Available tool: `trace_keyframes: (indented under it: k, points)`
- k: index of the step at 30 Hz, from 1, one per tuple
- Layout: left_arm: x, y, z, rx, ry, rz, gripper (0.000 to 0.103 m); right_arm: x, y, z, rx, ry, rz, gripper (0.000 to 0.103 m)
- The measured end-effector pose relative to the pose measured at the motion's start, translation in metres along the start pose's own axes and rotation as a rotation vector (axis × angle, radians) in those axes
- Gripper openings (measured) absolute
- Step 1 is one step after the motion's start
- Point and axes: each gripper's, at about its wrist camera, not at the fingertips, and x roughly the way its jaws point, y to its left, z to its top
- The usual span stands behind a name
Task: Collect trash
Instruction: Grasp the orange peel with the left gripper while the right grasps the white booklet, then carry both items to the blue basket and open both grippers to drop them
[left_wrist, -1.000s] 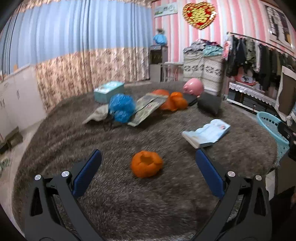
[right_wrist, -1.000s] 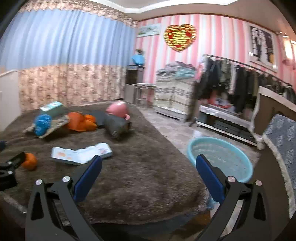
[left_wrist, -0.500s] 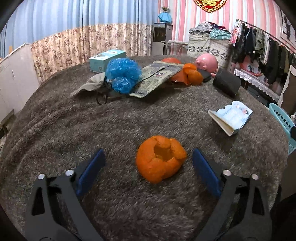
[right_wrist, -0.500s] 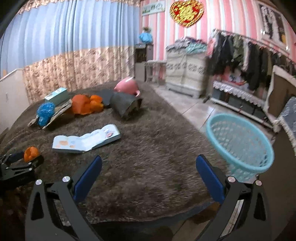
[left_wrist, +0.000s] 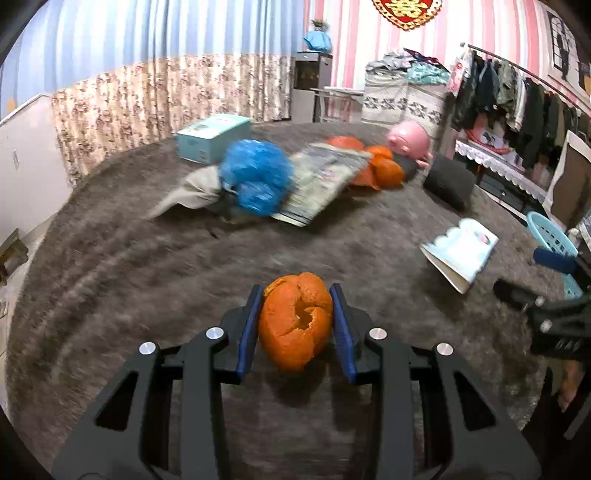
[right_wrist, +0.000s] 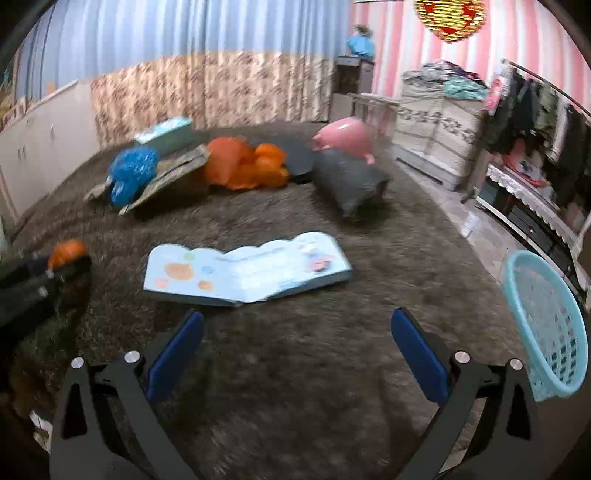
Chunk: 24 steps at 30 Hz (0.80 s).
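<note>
Apparently left tongs (left_wrist: 295, 325) closing on orange peel (left_wrist: 294, 325) | underside hidden

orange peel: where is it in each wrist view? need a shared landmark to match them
Left wrist view: the orange peel sits low centre, between the closing pads of the left hand-held gripper, which touch its sides.
Right wrist view: far left edge, mid-height, partly hidden by the same gripper.
Shared landmark: the open picture book on the brown rug.
</note>
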Motion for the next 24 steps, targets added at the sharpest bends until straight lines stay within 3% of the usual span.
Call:
trace_keyframes:
  k: [7,9,12,14,18,24]
  points:
    - [-0.004,0.025,0.015,-0.003,-0.021,0.043,0.035,0.015,0.032,0.006,-0.112,0.035,-0.006,0.097]
    - [-0.004,0.028,0.018,-0.003,-0.024,0.047,0.035,0.017,0.038,0.013,-0.128,0.031,-0.001,0.087]
    - [-0.004,0.030,0.022,-0.004,-0.031,0.053,0.035,0.022,0.043,0.025,-0.146,0.034,0.029,0.062]
    - [-0.005,0.030,0.025,-0.004,-0.034,0.053,0.035,0.025,0.045,0.031,-0.145,0.047,0.066,0.037]
    - [-0.010,0.028,0.031,0.008,-0.049,0.055,0.035,0.018,0.034,0.039,-0.116,0.019,0.118,0.022]
    - [-0.012,0.012,0.052,0.024,-0.080,0.033,0.035,0.002,-0.014,0.055,0.007,-0.034,0.162,0.012]
